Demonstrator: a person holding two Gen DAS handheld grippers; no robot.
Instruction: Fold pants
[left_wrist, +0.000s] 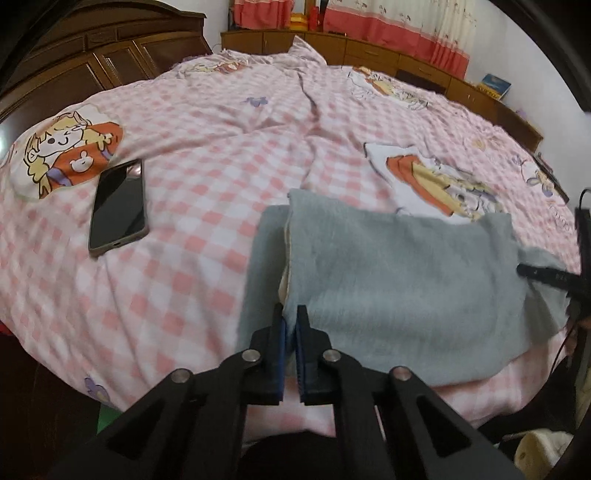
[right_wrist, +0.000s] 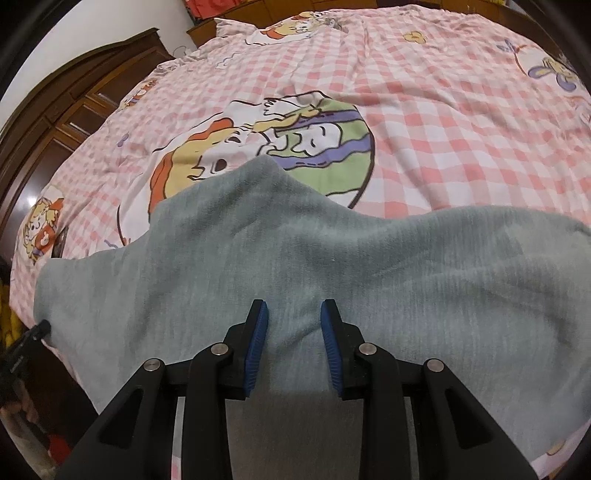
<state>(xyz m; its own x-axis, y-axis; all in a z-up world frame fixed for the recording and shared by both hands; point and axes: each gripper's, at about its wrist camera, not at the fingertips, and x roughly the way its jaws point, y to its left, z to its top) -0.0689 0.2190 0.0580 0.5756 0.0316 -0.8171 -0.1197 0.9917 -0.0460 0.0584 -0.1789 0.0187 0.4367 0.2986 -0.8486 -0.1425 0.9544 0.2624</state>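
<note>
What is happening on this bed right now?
A person with two handheld grippers is folding grey-green fleece pants on a pink checked cartoon bedsheet. The left gripper is shut on a folded edge of the pants. The right gripper has its jaws apart over the fabric. A black smartphone lies beside the pants.

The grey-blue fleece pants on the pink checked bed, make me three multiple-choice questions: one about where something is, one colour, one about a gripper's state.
1. In the left wrist view, where does the black smartphone lie?
A. On the pants
B. On the bedcover, left of the pants
C. On the wooden cabinet

2. What colour are the gripper pads?
A. Blue
B. Red
C. White

3. How is the left gripper?
A. Wide open above the phone
B. Shut on the phone
C. Shut on the pants' edge

Answers: B, the phone rests on the pink checked bedcover, apart from the grey-blue fleece pants. A, the ribbed pads are blue. C, its jaws pinch the fabric edge.
</note>
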